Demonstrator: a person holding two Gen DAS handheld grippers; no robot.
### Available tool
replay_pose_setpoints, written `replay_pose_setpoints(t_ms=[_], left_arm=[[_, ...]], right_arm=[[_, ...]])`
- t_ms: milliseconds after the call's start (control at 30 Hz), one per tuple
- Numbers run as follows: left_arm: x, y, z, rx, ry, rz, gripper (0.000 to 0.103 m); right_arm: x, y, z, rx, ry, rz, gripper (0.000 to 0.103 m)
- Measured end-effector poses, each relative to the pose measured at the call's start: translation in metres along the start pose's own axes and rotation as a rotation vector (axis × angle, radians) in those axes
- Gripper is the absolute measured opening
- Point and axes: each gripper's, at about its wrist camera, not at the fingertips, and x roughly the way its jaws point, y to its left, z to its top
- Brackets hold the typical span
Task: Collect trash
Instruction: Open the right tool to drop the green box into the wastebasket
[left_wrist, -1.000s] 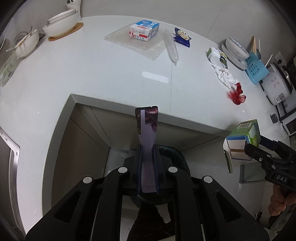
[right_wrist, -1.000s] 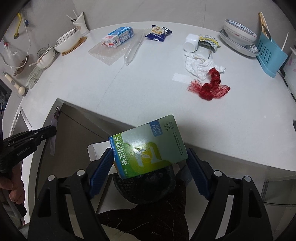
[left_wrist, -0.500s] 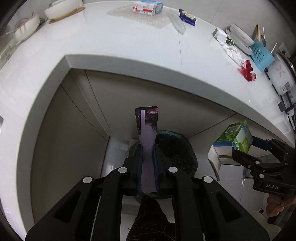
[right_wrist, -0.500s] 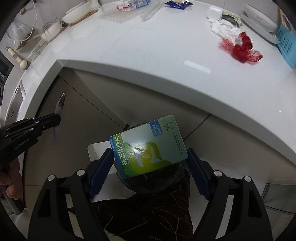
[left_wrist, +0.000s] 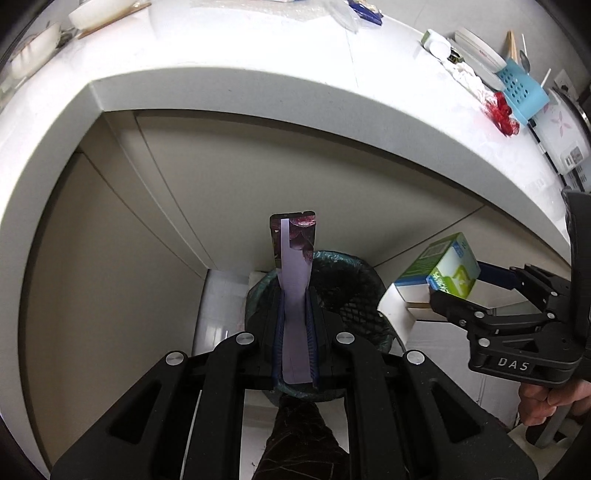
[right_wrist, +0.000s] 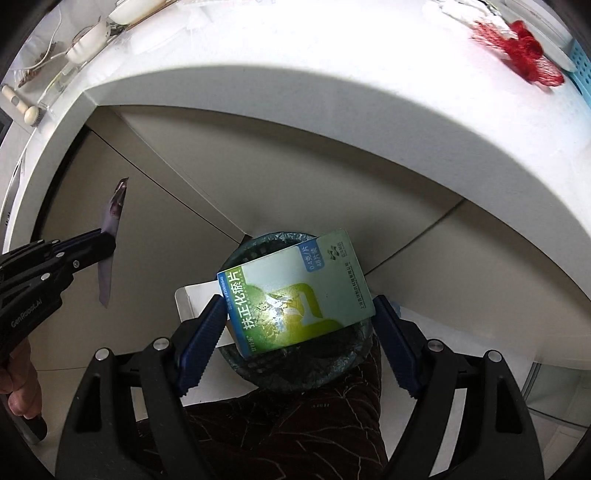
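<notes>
Both grippers lowered below countertop (left_wrist: 258, 74) level since one second ago. Countertop items pushed to upper frame edges; cabinet fronts (right_wrist: 184, 166) now filling mid-frame. Trash bin (right_wrist: 295, 376), previously partly seen, brought directly under green box (right_wrist: 295, 295). Right gripper (left_wrist: 454, 291) drawn closer in left wrist view.
</notes>
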Motion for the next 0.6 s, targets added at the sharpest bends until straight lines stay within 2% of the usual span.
replay_pose_setpoints(t_ms=[300, 600], left_arm=[[0.011, -0.001, -0.007, 0.019, 0.013, 0.010, 0.010], [0.013, -0.006, -0.005, 0.018, 0.033, 0.017, 0.010]], right_arm=[[0.024, 0.008, -0.003, -0.033, 0.022, 0.000, 0.077], [0.027, 0.003, 0.002, -0.042, 0.030, 0.002, 0.078]])
